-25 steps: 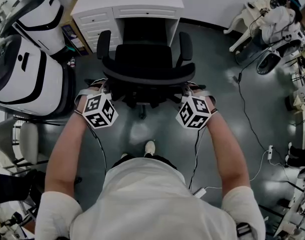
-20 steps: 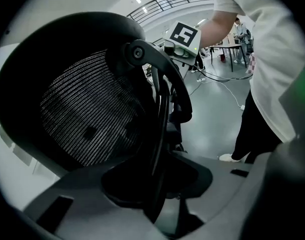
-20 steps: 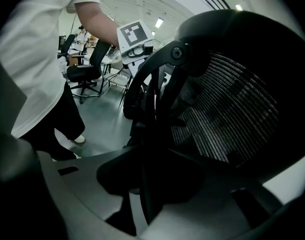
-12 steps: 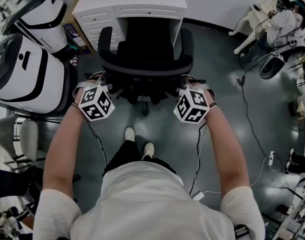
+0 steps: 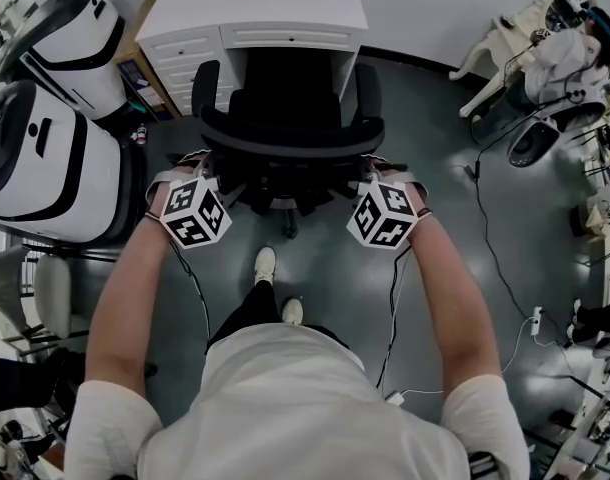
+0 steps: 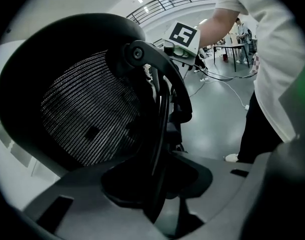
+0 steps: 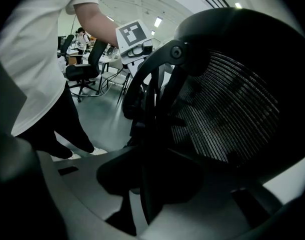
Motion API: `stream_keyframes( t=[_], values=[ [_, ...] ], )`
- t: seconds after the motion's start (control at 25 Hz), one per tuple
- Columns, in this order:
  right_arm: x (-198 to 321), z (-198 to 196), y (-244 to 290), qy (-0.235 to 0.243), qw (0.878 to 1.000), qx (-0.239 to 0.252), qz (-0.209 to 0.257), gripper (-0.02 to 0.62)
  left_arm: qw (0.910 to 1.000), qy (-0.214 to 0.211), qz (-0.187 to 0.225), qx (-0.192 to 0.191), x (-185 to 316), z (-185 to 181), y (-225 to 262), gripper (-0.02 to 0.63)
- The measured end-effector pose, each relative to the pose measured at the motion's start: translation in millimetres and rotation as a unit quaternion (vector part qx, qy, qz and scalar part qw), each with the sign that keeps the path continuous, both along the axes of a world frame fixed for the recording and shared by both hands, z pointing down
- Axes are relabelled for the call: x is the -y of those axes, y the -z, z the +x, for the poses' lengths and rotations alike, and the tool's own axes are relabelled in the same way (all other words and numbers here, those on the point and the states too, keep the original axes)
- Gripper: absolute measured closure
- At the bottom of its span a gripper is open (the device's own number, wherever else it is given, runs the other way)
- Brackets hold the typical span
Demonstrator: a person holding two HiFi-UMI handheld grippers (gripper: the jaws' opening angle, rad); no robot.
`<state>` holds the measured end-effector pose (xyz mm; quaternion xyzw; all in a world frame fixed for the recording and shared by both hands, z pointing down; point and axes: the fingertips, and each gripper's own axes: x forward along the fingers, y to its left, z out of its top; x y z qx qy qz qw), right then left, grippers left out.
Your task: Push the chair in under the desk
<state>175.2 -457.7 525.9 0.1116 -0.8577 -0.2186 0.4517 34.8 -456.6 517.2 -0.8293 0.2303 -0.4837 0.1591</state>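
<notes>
I have the left gripper [image 6: 160, 176] clamped on the rim of the chair [image 5: 290, 118] at one end of its backrest; the dark frame runs straight down between the grey jaws, and the black mesh [image 6: 87, 119] fills the view beside it. The right gripper [image 7: 147, 176] holds the other end of the same backrest in the same way, its jaws closed on the frame and not standing free; each gripper view shows the other one's marker cube across the back of the chair.

From the head view the chair faces the white desk [image 5: 255, 13]; the front edge of its seat sits at the mouth of the desk's dark kneehole, though I cannot tell how far in it reaches. The two armrests [image 5: 205, 83] flank that opening, near the desk's front; the backrest is the part farthest from the desk, and both grippers sit on it, one at each end, with my forearms reaching toward the desk from behind.

The desk's drawers [image 5: 185, 43] lie on the left-gripper side of the kneehole; two bulky white-and-black machines [image 5: 45, 148] stand beside the desk on that same side. One pale shoe [image 5: 265, 265] is planted on the grey floor [image 5: 435, 198] behind the chair, on the side away from the desk; a thin cable [image 5: 495, 228] trails across the floor well apart from the desk, on the right-gripper side.
</notes>
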Motion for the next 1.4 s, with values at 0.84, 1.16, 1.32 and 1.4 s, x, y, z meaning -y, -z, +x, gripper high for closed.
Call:
stream_keyframes(
  t=[0.84, 1.16, 1.32, 1.4],
  values=[
    [73.0, 0.9, 1.5, 0.0, 1.0, 0.0, 0.001, 0.477, 1.0, 0.0, -0.003, 0.002, 71.7, 0.4, 1.6, 0.463],
    [85.8, -0.7, 1.3, -0.003, 1.0, 0.0, 0.003, 0.479, 1.0, -0.002, -0.003, 0.002, 85.8, -1.2, 1.1, 0.463],
    [97.3, -3.4, 0.1, -0.005, 1.0, 0.0, 0.001, 0.479, 1.0, -0.003, -0.003, 0.002, 97.1, -3.9, 0.0, 0.463],
    [105.8, -4.2, 0.7, -0.005, 1.0, -0.001, -0.001, 0.479, 1.0, -0.003, -0.004, 0.003, 105.4, -4.6, 0.7, 0.463]
  ],
)
